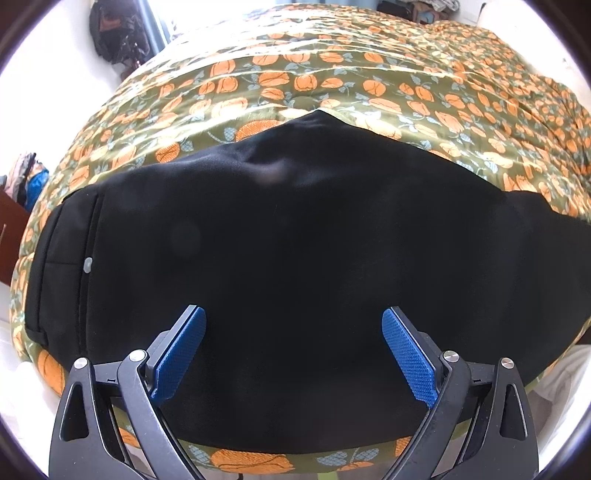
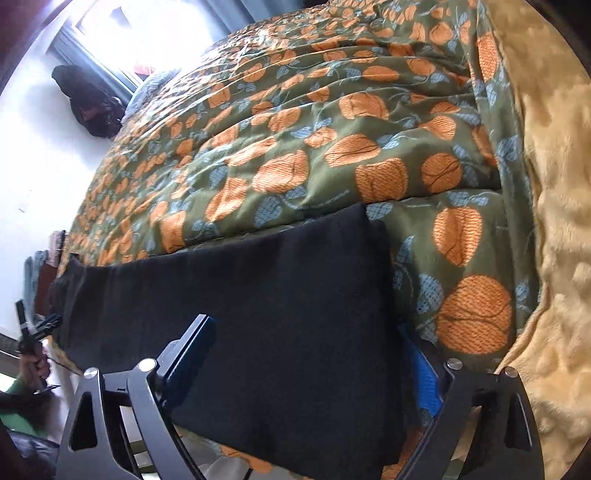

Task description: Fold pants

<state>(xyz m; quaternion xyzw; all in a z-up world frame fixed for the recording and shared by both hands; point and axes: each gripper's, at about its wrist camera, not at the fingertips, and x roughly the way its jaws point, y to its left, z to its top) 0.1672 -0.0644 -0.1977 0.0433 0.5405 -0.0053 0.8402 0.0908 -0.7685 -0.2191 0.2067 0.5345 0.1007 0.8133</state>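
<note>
The black pants (image 1: 295, 251) lie flat on the bed's pumpkin-print quilt (image 1: 332, 81), the waistband with a small button at the left (image 1: 88, 265). My left gripper (image 1: 293, 317) is open just above the pants' near middle, holding nothing. In the right wrist view the pants (image 2: 280, 295) run leftward from their leg end near the middle. My right gripper (image 2: 306, 332) is open and straddles that leg end; the cloth lies between the fingers, the right pad (image 2: 424, 384) partly hidden beside it. The left gripper (image 2: 33, 332) shows at the far left, in a hand.
The quilt (image 2: 295, 129) covers the bed. A yellow fleece blanket (image 2: 554, 221) lies along the right side. Dark bags (image 1: 114, 33) hang by the bright window at the back left. A pile of clothes (image 1: 29, 177) sits off the bed's left edge.
</note>
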